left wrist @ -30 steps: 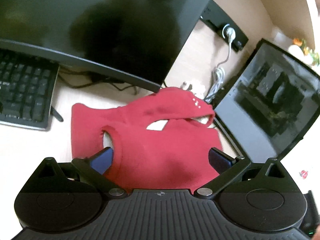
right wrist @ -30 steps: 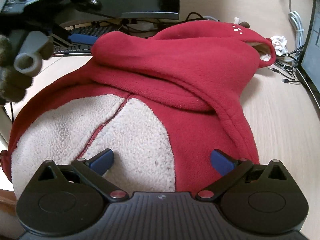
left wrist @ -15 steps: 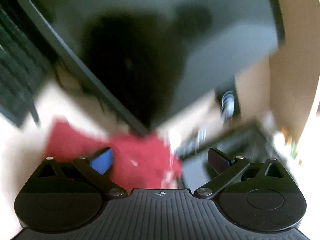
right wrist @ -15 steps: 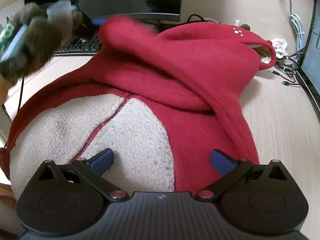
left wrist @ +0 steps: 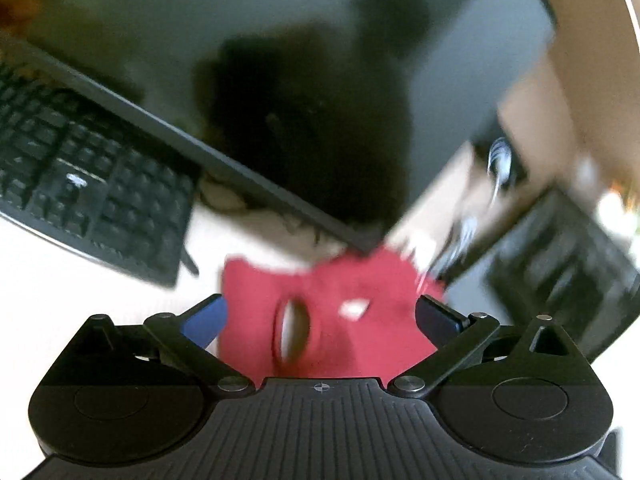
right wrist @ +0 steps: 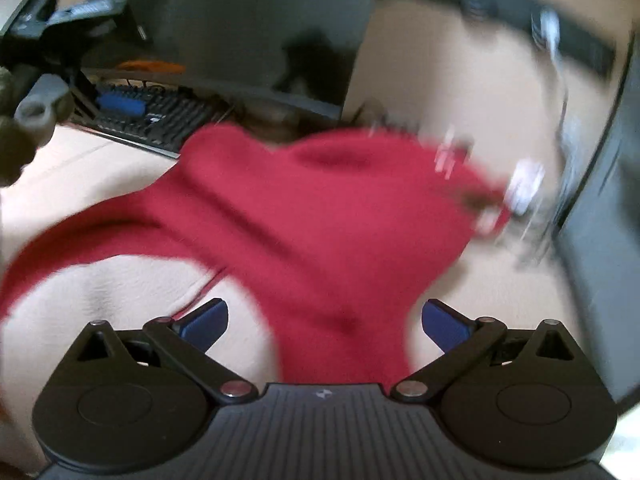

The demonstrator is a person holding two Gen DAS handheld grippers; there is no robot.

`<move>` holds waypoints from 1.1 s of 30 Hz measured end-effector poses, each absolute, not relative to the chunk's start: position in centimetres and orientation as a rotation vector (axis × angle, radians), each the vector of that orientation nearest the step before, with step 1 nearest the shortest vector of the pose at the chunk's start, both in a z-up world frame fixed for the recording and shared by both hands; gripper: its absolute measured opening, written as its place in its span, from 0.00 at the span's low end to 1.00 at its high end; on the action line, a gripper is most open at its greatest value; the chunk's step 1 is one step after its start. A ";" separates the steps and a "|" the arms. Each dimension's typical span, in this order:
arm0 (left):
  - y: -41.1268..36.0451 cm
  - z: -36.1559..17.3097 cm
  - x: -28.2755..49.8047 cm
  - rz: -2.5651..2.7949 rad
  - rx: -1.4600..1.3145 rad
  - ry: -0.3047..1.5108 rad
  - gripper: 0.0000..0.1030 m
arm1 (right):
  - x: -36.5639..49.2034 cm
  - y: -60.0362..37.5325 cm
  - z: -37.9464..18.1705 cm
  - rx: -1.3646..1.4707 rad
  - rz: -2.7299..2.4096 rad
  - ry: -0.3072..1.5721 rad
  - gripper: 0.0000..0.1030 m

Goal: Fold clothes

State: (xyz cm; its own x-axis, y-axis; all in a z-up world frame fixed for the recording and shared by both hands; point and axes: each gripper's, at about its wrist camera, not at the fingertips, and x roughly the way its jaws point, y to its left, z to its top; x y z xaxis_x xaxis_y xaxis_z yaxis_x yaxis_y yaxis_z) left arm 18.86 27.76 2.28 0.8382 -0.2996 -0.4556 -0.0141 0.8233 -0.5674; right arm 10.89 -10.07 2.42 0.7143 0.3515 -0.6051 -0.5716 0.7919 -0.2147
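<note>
A pale wooden table (right wrist: pixel 472 92) carries a dark monitor (left wrist: pixel 280 60), and we take that monitor as our landmark. A black keyboard (left wrist: pixel 92 196) lies below its left end; a second dark screen (left wrist: pixel 560 276) stands off to its right, with blurred white cables between them. Both views are smeared, so we cannot make out fine detail.

The red fleece garment (right wrist: pixel 312 216) lies on the table just in front of the monitor's lower edge, spread out, not gathered up. In the right wrist view its cream panel (right wrist: pixel 132 292) faces up on the near side, and what looks like a hood points toward the second screen.

Our left gripper (left wrist: pixel 318 316) hangs over the garment with fingers spread wide and nothing between them. Our right gripper (right wrist: pixel 324 320) is likewise agape above the near hem, gripping nothing.

We judge the folding barely begun: no clean fold shows, and both sides and the hood remain to be brought in.
</note>
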 end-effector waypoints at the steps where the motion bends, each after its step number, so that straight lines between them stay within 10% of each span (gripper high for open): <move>1: 26.0 2.2 19.2 -0.124 -0.496 0.584 0.94 | 10.9 -9.8 2.6 -0.442 0.522 0.549 1.00; 3: 23.4 1.9 19.7 -0.075 -0.351 0.625 0.61 | 11.1 -9.3 2.0 -0.430 0.533 0.584 1.00; 9: 21.5 0.5 21.7 -0.031 -0.304 0.680 0.55 | 10.5 -8.6 -0.6 -0.413 0.584 0.667 1.00; 11: 20.6 0.8 22.1 0.015 -0.233 0.649 0.17 | 10.4 -8.7 -1.2 -0.410 0.582 0.686 1.00; 17: 21.4 4.9 19.3 0.157 -0.053 0.463 0.17 | 10.7 -10.4 -0.5 -0.378 0.537 0.662 1.00; 22: 23.1 -0.9 20.2 0.134 -0.049 0.691 0.25 | 12.1 -11.2 1.1 -0.350 0.483 0.635 1.00; 24: 23.9 -0.8 19.4 0.118 -0.113 0.683 0.36 | 12.7 -11.4 2.2 -0.297 0.476 0.625 1.00; 26: 25.0 0.2 18.7 0.097 -0.212 0.679 0.76 | 13.4 -11.2 3.2 -0.260 0.481 0.600 1.00; 28: 25.8 0.9 18.3 0.039 -0.315 0.705 0.93 | 14.1 -10.3 3.4 -0.275 0.481 0.582 1.00; 33: 24.4 -0.9 20.1 -0.013 -0.367 0.884 0.70 | 17.5 -7.5 -1.1 -0.403 0.417 0.677 1.00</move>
